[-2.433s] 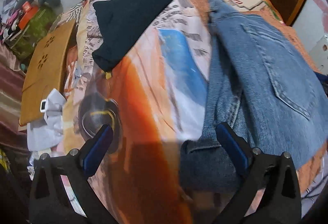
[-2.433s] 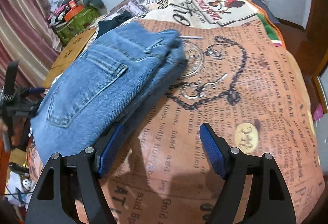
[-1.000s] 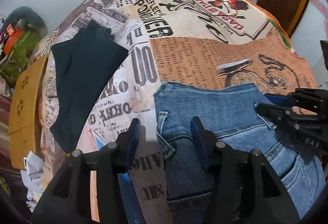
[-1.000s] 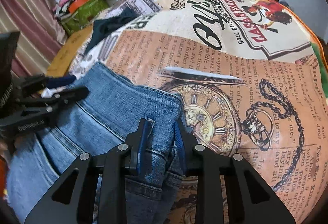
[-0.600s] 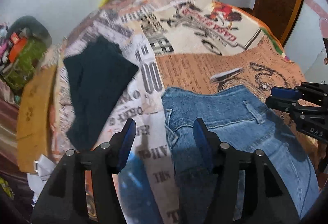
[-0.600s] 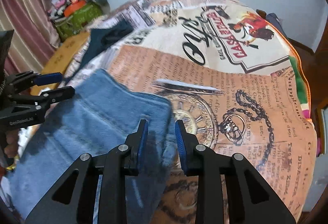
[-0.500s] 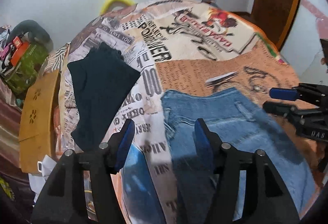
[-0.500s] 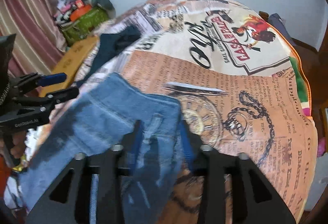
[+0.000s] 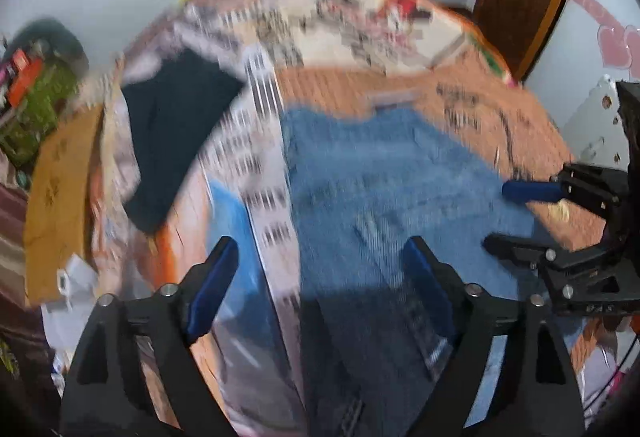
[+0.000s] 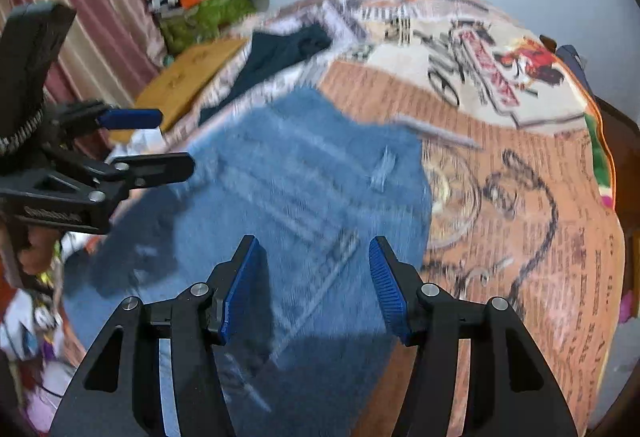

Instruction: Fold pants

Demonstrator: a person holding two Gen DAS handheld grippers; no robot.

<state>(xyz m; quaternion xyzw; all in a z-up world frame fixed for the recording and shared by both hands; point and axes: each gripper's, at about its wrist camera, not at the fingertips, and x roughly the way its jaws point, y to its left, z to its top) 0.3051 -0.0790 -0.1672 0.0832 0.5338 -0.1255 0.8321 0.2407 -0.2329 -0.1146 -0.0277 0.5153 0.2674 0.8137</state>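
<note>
Fingers point(image 9: 216, 289) of both grippers spread wide, holding nothing, above the folded pants.

Bed point(image 10: 540, 197) with printed cover carries the jeans point(image 10: 304, 189), lying flat mid-bed; a dark garment point(image 9: 176, 125) lies well apart. Left gripper point(image 9: 320, 293) and right gripper point(image 10: 316, 285) hover over denim; a low pass could snag and undo the fold.
</note>
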